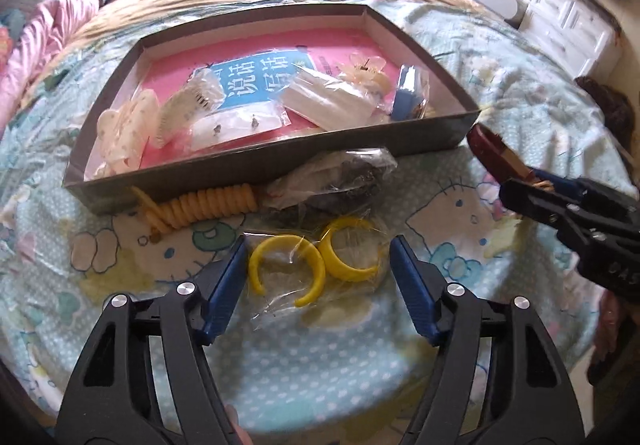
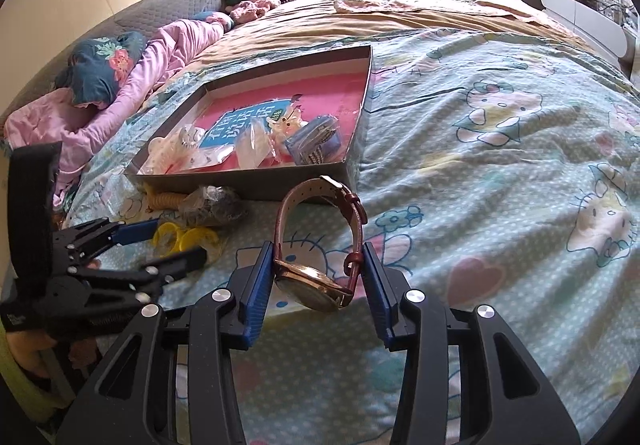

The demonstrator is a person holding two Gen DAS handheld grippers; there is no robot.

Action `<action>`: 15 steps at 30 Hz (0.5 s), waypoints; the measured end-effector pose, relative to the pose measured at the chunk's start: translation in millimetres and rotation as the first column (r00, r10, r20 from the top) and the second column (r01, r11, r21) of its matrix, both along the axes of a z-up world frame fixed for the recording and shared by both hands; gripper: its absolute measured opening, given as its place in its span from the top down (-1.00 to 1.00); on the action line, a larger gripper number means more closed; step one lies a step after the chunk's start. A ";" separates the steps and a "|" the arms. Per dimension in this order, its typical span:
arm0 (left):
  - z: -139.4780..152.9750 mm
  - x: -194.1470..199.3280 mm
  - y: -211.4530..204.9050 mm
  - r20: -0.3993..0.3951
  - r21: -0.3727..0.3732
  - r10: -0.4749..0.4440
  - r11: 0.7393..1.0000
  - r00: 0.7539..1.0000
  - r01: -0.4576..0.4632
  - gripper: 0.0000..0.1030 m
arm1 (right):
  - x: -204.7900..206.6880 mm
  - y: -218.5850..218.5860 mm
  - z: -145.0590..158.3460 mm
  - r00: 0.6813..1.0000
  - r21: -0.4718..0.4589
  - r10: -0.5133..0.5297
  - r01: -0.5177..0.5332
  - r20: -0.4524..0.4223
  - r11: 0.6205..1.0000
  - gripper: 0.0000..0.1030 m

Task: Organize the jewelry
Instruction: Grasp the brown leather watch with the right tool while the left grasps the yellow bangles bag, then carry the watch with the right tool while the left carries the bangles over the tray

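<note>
Right gripper (image 2: pixel 318 277): clamped on a watch (image 2: pixel 320 245), lifted off the bedspread (image 2: pixel 500 205).
Left gripper (image 1: pixel 316 265): jaws apart, astride a clear bag of yellow rings (image 1: pixel 316 265), pads not touching.
Box (image 1: pixel 240 165): far side of the bag, holding packets.

box (image 1: pixel 256 175) near wall fronted by coiled yellow cord (image 1: pixel 200 207), dark bagged item (image 1: pixel 340 177), bagged yellow rings (image 1: pixel 316 265): crowded approach. bedspread (image 2: pixel 500 205) right of box lies bare. box's far half open above pink liner.
</note>
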State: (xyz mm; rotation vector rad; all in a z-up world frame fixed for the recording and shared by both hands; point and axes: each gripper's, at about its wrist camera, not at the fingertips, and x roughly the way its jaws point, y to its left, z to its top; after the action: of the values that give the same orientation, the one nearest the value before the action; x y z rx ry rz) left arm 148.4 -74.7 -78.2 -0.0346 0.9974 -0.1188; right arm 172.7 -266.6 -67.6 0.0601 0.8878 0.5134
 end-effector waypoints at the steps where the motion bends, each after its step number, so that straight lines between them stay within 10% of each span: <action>1: 0.9 -2.7 4.2 -0.003 -0.015 0.003 1.000 1.000 -0.003 -0.20 | -1.2 -0.2 0.6 1.000 -0.002 0.001 -0.001 0.001 1.000 0.20; 15: 37.3 -26.5 33.6 0.110 -0.053 0.063 0.997 0.992 -0.057 -0.17 | -15.7 11.6 18.6 0.998 0.002 0.034 -0.034 0.043 0.999 0.20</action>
State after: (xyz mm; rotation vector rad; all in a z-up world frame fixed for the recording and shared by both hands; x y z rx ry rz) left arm 122.0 -41.0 -40.9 -0.1026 0.8811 -0.0897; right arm 157.1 -254.9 -48.9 0.0363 0.8477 0.5462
